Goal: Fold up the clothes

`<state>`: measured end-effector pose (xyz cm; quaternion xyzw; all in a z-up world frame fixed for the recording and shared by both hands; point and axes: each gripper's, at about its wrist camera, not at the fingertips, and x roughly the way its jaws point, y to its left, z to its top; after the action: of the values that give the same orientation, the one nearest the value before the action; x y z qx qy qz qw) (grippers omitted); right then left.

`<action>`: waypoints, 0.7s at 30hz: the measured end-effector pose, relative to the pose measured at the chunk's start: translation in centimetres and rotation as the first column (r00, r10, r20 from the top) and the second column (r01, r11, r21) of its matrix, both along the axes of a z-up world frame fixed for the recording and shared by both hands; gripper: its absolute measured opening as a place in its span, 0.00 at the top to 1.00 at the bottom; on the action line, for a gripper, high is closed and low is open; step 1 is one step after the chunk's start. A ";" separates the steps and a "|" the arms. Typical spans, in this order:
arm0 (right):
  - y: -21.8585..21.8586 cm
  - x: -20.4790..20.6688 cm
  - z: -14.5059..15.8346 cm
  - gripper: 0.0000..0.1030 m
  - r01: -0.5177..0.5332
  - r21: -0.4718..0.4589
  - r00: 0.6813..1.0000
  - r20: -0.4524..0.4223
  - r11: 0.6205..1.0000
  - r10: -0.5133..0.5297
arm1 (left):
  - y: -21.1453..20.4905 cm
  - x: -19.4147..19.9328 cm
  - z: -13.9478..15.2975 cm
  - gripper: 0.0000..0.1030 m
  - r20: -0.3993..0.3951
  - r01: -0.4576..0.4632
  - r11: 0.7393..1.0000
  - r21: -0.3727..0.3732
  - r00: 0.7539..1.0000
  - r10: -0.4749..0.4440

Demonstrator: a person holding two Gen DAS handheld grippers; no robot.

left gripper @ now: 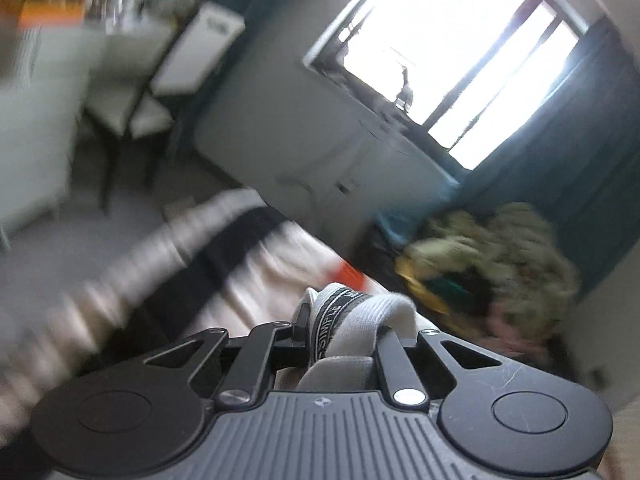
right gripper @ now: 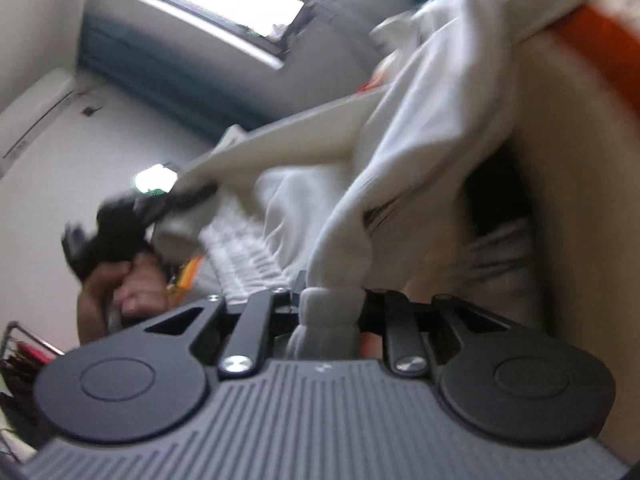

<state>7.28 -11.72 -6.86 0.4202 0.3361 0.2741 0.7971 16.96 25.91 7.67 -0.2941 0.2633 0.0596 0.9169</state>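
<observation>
My left gripper (left gripper: pixel 344 316) is shut on a bunched edge of a white garment (left gripper: pixel 384 308), where a black band printed with white letters shows between the fingers. In the right wrist view the same white garment (right gripper: pixel 420 128) hangs stretched and twisted, and my right gripper (right gripper: pixel 332 296) is shut on a thick fold of it. A ribbed white hem (right gripper: pixel 244 252) of the cloth hangs at the left. Further left, a person's hand (right gripper: pixel 132 284) holds the other gripper (right gripper: pixel 108 232), a dark blur with cloth in it. Both views are tilted and blurred.
A heap of other clothes (left gripper: pixel 500 264) lies at the right under a teal curtain (left gripper: pixel 592 160). A bright window (left gripper: pixel 448 52), a chair (left gripper: pixel 132 108) and white furniture stand behind. A cream surface with an orange patch (right gripper: pixel 592 52) lies under the garment.
</observation>
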 end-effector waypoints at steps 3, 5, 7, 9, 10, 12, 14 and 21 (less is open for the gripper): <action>7.6 2.8 -0.4 0.80 -0.071 0.041 0.996 -0.052 0.997 0.073 | 5.9 3.0 2.5 0.90 -0.054 -0.041 0.996 0.077 0.998 0.045; 11.8 4.5 -0.9 0.80 -0.110 0.079 0.991 -0.066 0.991 0.116 | 9.7 5.3 2.5 0.90 -0.101 -0.052 0.993 0.103 0.993 0.063; 15.3 6.4 -1.7 0.80 -0.137 0.105 0.985 -0.090 0.985 0.147 | 12.2 7.3 1.3 0.90 -0.145 -0.050 0.991 0.122 0.987 0.067; 18.3 7.7 -2.7 0.80 -0.164 0.102 0.975 -0.131 0.981 0.177 | 13.7 9.0 -0.7 0.90 -0.177 -0.036 0.991 0.130 0.982 0.059; 19.7 8.5 -3.3 0.79 -0.179 0.086 0.969 -0.157 0.980 0.191 | 14.5 9.8 -1.6 0.90 -0.194 -0.029 0.991 0.134 0.980 0.055; 21.4 9.8 -4.0 0.78 -0.215 0.031 0.956 -0.198 0.976 0.217 | 16.0 11.5 -3.6 0.89 -0.226 -0.015 0.990 0.141 0.973 0.047; 22.0 10.8 -4.5 0.77 -0.237 -0.008 0.946 -0.228 0.971 0.229 | 17.5 13.2 -5.6 0.85 -0.259 0.000 0.989 0.147 0.965 0.039; 20.9 10.9 -1.7 0.42 -0.299 -0.090 0.931 -0.246 0.950 0.270 | 17.0 10.8 -5.6 0.18 -0.259 -0.015 0.981 0.191 0.964 0.065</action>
<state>18.14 9.21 -8.58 0.3450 0.5002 0.3144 0.7293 27.77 42.90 2.04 -0.2011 0.3702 0.1414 0.8958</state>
